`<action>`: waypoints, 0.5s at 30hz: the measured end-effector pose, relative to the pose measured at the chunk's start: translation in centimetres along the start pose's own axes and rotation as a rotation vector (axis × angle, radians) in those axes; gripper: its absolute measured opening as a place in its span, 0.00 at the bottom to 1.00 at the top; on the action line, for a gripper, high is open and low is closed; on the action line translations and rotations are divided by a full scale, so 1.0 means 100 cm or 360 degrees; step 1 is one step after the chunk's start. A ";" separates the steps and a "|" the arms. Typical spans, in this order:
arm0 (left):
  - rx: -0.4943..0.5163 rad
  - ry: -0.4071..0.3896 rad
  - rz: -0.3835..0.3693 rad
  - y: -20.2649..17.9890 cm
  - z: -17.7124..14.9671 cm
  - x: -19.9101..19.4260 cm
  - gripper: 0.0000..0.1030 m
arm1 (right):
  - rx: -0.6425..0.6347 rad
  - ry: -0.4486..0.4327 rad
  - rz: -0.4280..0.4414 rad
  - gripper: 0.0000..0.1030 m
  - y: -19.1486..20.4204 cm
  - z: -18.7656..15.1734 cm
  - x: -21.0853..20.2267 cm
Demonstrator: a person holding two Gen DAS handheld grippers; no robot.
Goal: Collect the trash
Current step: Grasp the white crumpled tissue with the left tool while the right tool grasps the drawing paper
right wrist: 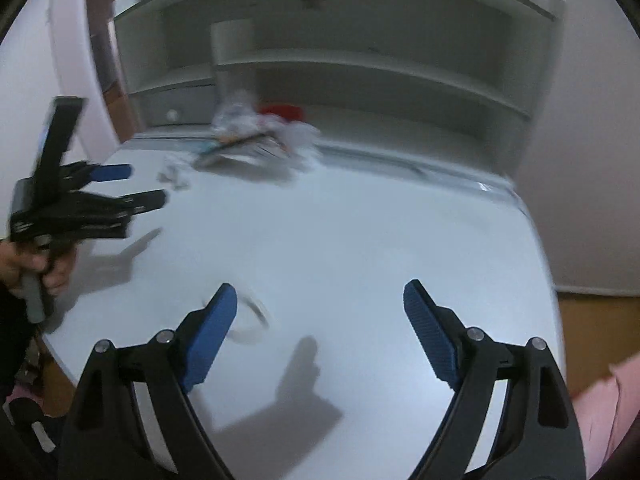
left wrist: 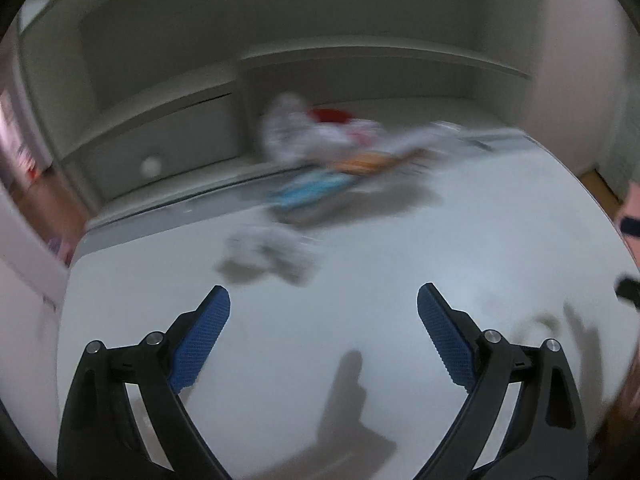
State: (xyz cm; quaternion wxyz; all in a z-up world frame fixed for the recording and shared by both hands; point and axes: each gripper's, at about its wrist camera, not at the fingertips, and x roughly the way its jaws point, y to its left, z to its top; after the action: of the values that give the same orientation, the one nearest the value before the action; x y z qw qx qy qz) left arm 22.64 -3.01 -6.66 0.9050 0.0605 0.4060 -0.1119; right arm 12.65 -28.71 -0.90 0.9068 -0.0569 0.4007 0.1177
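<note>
A blurred pile of trash lies at the far edge of the white table: white crumpled wrappers, a red piece, an orange piece and a blue packet. A small crumpled white scrap lies nearer. My left gripper is open and empty above the table, short of the scrap. My right gripper is open and empty; the pile is far ahead. The left gripper also shows in the right wrist view. A thin whitish ring-like scrap lies by the right gripper's left finger.
A white shelf unit with a drawer and round knob stands behind the table. A wall is at the right. Wooden floor shows past the table's right edge.
</note>
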 end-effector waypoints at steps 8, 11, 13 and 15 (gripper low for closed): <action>-0.0097 0.0110 -0.0016 0.037 0.027 0.062 0.89 | -0.0275 0.0017 0.0061 0.80 0.060 0.063 0.044; -0.0098 0.0133 -0.0055 0.039 0.026 0.068 0.56 | -0.0447 0.0047 0.0035 0.80 0.078 0.084 0.065; -0.0087 0.0118 -0.0055 0.043 0.024 0.064 0.52 | -0.0564 0.0068 0.0003 0.80 0.087 0.097 0.080; -0.0063 0.0116 -0.0066 0.045 0.019 0.056 0.51 | -0.0672 0.0072 -0.0040 0.80 0.097 0.108 0.095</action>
State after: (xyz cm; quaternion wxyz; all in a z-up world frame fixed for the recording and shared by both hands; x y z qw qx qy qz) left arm 28.81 0.09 -9.51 0.8881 0.0382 0.4420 -0.1203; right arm 24.05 -15.58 -0.79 0.8669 -0.2533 0.3868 0.1864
